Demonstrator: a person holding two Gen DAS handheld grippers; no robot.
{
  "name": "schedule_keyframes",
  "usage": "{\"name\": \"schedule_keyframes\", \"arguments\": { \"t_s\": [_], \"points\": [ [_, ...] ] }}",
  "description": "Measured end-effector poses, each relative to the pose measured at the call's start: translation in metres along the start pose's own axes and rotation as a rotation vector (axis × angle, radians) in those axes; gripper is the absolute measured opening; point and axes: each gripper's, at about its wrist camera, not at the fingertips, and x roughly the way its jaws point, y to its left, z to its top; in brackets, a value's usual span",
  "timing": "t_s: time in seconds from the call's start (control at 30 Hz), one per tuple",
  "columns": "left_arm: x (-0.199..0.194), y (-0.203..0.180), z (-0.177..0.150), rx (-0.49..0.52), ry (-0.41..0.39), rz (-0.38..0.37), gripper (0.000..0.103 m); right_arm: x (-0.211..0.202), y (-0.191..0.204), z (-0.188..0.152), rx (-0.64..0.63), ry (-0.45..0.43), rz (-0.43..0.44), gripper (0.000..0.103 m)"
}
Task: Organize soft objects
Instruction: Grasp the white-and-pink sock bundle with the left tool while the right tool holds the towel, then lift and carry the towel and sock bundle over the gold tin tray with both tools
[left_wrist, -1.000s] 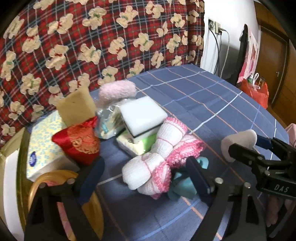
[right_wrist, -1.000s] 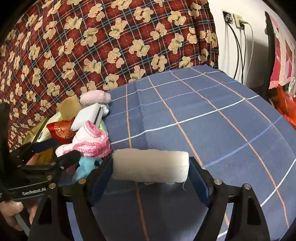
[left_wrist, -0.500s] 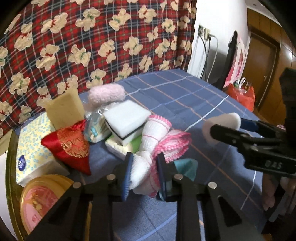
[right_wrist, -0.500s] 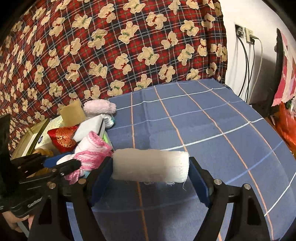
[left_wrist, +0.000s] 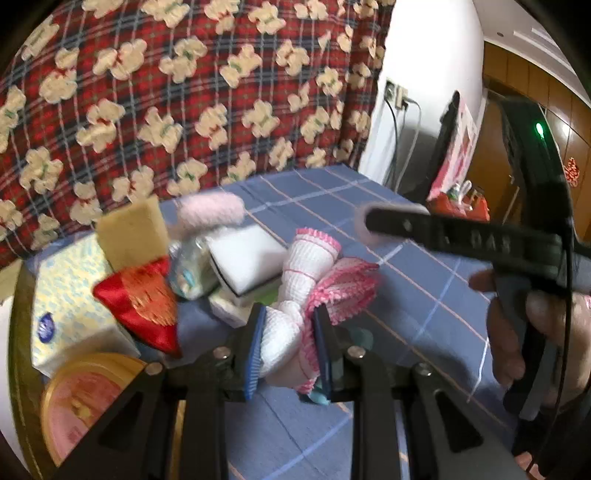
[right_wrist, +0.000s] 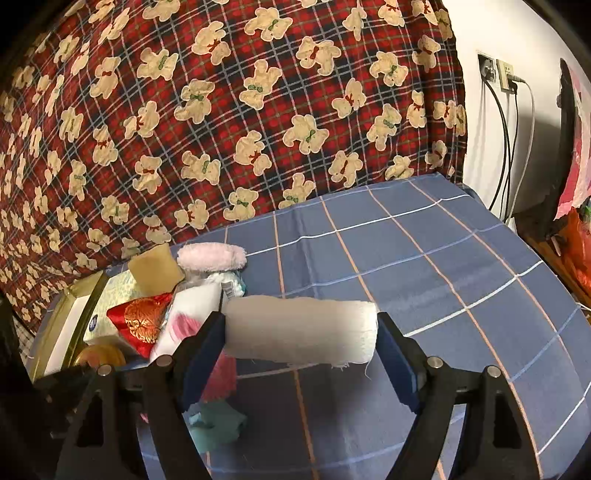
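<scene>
Left tool (left_wrist: 288, 347) pinching pink-white cloth (left_wrist: 295, 332), right tool (right_wrist: 301, 354) w/ white roll (right_wrist: 299, 330)

Surface (right_wrist: 424, 266) before me wore a blue checked cloth. At its left edge lay a tissue box (left_wrist: 70, 302), a red pouch (left_wrist: 142, 302), a white sponge block (left_wrist: 245, 258), a teal cloth (right_wrist: 218, 424).

On the blue checked tablecloth (right_wrist: 424, 266) the soft things count as follows: one pink-and-white knitted cloth (left_wrist: 306, 291), one white rolled towel (right_wrist: 301, 330), one fluffy pink roll (left_wrist: 210, 212), one red embroidered pouch (left_wrist: 142, 301), two sponges, tan (left_wrist: 131, 232) and white (left_wrist: 245, 254), one teal cloth (right_wrist: 218, 424), one tissue box (left_wrist: 66, 306).
</scene>
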Motion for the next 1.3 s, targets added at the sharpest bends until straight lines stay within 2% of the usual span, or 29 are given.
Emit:
{"name": "schedule_keyframes", "arguments": {
  "t_s": [0.1,0.2,0.3,0.5,0.63,0.77,0.93,1.13,1.3],
  "points": [
    [0.005,-0.002,-0.002,-0.009,0.038,-0.067,0.024,0.003,-0.003,-0.003,0.009,0.009,0.0,0.082],
    [-0.01,-0.012,0.001,0.037,-0.043,-0.04,0.024,0.002,-0.01,-0.004,0.028,0.004,-0.004,0.082],
    [-0.023,-0.016,0.006,0.063,-0.112,0.015,0.024,-0.001,-0.011,0.002,0.026,-0.01,-0.011,0.082],
    [-0.025,0.011,0.011,-0.004,-0.15,0.107,0.024,0.0,0.008,0.021,-0.002,-0.063,-0.012,0.082],
    [-0.042,0.033,0.023,-0.041,-0.233,0.189,0.024,0.007,0.027,0.032,-0.014,-0.116,0.011,0.082],
    [-0.048,0.053,0.028,-0.059,-0.27,0.267,0.024,0.018,0.046,0.041,-0.024,-0.167,0.042,0.082],
    [-0.056,0.058,0.026,-0.043,-0.321,0.358,0.024,0.029,0.059,0.044,-0.002,-0.216,0.086,0.082],
    [-0.076,0.067,0.026,-0.069,-0.388,0.392,0.024,0.031,0.072,0.058,0.007,-0.259,0.119,0.082],
    [-0.086,0.08,0.028,-0.101,-0.4,0.415,0.024,0.032,0.094,0.072,-0.026,-0.302,0.155,0.082]
  ]
}}
